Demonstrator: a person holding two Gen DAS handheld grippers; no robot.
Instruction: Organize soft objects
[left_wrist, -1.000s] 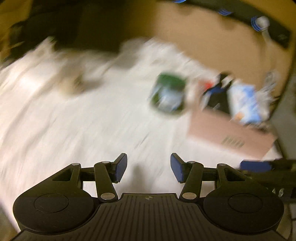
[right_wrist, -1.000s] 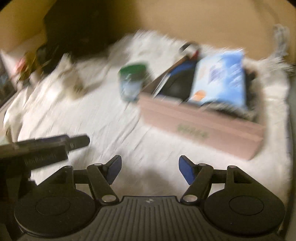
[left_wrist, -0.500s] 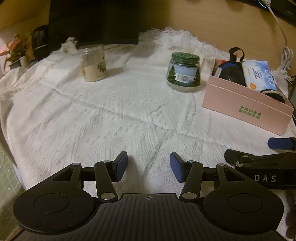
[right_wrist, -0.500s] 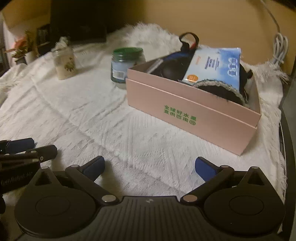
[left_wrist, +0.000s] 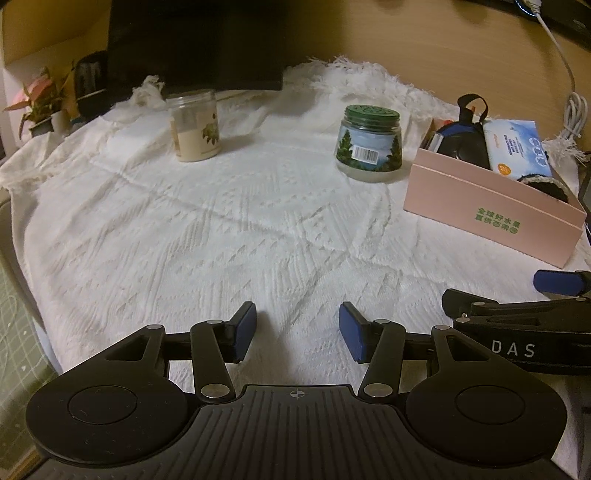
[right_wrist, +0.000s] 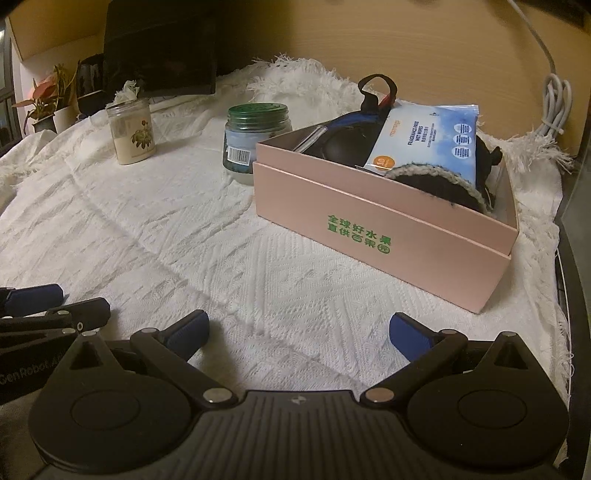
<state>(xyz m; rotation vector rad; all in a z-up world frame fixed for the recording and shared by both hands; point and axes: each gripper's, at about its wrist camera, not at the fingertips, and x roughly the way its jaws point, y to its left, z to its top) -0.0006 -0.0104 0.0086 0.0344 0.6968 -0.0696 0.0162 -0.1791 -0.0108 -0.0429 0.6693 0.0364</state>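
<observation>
A pink box (right_wrist: 388, 236) (left_wrist: 491, 210) with green print stands on the white knitted cloth (left_wrist: 221, 229) at the right. Inside it lie a blue wet-wipes pack (right_wrist: 428, 136) (left_wrist: 517, 146), a dark blue pouch with a black strap (right_wrist: 369, 99) and a dark fuzzy item with a pale rim (right_wrist: 436, 184). My left gripper (left_wrist: 297, 330) hovers low over the cloth, open and empty. My right gripper (right_wrist: 298, 332) stands wide open just in front of the box, nothing between its fingers. Its blue-tipped finger (left_wrist: 557, 281) shows at the right edge of the left wrist view.
A green-lidded jar (left_wrist: 369, 144) (right_wrist: 256, 142) stands left of the box. A cream jar with a flower label (left_wrist: 195, 127) (right_wrist: 133, 134) stands further left. Behind are a black block (left_wrist: 195, 44), a potted plant (left_wrist: 40, 107) and a white cable (right_wrist: 554, 107) at the right.
Both views swung down and settled from blur to sharp. The right gripper's jaws spread from partly open to wide open. The left jaws kept about the same gap.
</observation>
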